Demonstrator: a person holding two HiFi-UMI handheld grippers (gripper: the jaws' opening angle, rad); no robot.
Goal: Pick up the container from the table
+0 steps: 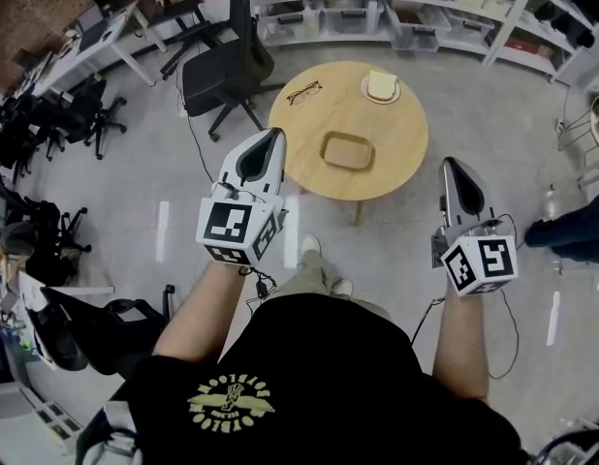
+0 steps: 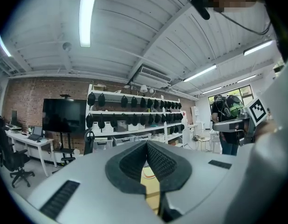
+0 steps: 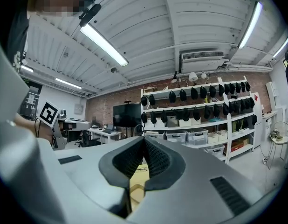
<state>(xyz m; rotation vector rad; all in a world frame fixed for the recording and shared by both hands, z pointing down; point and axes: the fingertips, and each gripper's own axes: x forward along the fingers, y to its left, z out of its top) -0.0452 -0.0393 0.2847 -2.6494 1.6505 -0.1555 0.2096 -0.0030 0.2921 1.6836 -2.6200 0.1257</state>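
A shallow tan container (image 1: pixel 347 150) lies on the round wooden table (image 1: pixel 309 163) in the head view, near the table's front edge. My left gripper (image 1: pixel 277 134) is held level just left of the table's near-left rim, jaws shut with nothing in them. My right gripper (image 1: pixel 452 164) hangs to the right of the table, off its edge, also shut and empty. In the left gripper view the left gripper (image 2: pixel 147 143) has its dark pads meeting, and the table top shows below them. The right gripper view shows the right gripper (image 3: pixel 144 139) the same way, pads together.
A pair of glasses (image 1: pixel 304 91) and a white plate with a pale item (image 1: pixel 381 87) lie at the table's far side. A black office chair (image 1: pixel 225 77) stands behind the table on the left. Shelving with bins (image 1: pixel 396 8) runs along the back. Another person (image 1: pixel 579 229) stands at the right.
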